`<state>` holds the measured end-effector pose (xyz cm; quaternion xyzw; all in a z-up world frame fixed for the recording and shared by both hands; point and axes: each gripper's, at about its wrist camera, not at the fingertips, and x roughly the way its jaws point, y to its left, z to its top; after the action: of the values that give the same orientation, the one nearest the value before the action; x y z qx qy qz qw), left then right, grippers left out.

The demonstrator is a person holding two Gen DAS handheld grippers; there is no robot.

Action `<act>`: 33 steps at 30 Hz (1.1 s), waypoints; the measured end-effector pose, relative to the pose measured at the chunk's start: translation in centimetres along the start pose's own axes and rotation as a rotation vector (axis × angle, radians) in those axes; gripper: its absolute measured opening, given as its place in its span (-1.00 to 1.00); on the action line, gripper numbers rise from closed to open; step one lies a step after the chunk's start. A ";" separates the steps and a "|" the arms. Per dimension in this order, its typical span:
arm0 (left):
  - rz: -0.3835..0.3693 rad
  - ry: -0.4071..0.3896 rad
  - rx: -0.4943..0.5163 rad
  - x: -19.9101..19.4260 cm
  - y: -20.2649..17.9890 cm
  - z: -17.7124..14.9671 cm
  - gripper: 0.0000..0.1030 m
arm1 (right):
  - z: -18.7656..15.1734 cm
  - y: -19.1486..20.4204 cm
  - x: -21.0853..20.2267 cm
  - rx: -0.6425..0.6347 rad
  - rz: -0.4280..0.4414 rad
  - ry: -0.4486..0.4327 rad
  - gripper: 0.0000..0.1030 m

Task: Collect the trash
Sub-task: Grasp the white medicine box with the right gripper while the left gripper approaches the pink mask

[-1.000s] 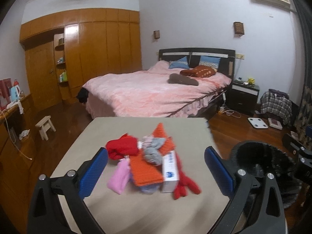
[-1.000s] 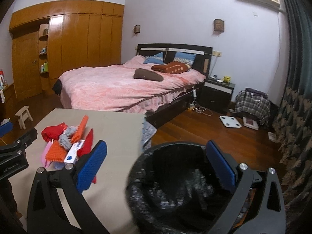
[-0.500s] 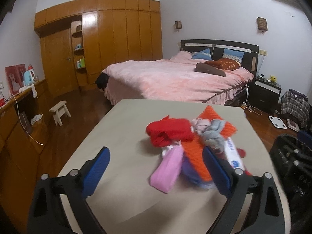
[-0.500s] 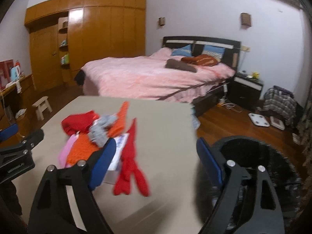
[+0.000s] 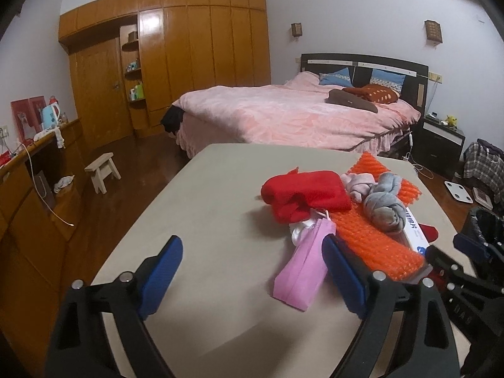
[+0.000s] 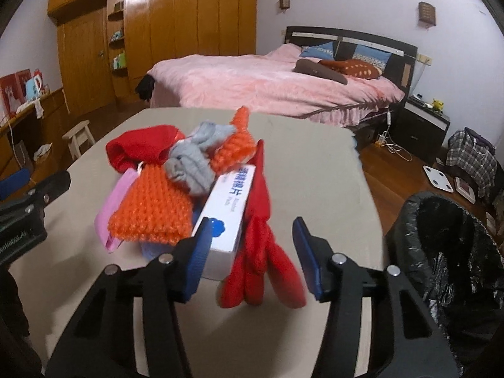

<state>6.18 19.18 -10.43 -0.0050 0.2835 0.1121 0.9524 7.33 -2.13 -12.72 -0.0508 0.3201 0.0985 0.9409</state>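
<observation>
Left wrist view: the left gripper (image 5: 252,267) hangs over the near part of the beige table (image 5: 201,220) with its fingers (image 5: 162,264) spread wide and nothing between them; they have just narrowed a little. The pink pouch (image 5: 302,267) lies just beside the right-hand finger, at the near edge of the trash pile, under the red cloth (image 5: 305,195) and the orange bubble wrap (image 5: 371,236). To take the pouch, this hand should shift right until it sits between the fingers.

Right wrist view: the right gripper (image 6: 252,249) has just been closing, yet its fingers (image 6: 307,252) are not pressing; the red knotted rag (image 6: 258,252) lies between them, beside the white box (image 6: 230,211). It should descend, pinch the knot alone, lift clear of the box, then carry it to the black-lined bin (image 6: 447,252) at the table's right.
</observation>
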 end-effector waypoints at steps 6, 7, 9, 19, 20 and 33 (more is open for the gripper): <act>0.008 0.003 -0.002 0.2 0.4 0.0 0.71 | -0.1 1.7 -0.1 -0.037 0.037 0.008 0.00; 0.008 0.004 -0.004 0.3 0.5 0.0 0.71 | -0.1 1.9 0.0 -0.042 0.035 0.011 0.00; 0.006 0.007 -0.003 0.4 0.5 -0.1 0.71 | -0.2 2.1 0.5 -0.049 0.030 0.025 0.00; -0.013 0.037 0.009 1.2 0.1 -0.8 0.68 | -0.2 0.5 0.2 -0.033 0.023 0.043 -0.38; -0.024 0.041 0.012 1.3 0.0 -0.8 0.61 | -0.2 0.3 0.2 -0.034 0.018 0.044 -0.38; -0.194 0.172 0.077 5.3 -3.8 -2.1 -0.53 | -0.6 -0.8 2.0 0.001 0.077 0.075 -0.39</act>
<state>10.13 16.45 -15.27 -0.0056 0.3664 0.0076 0.9304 8.68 -2.74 -14.43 -0.0418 0.3571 0.1327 0.9237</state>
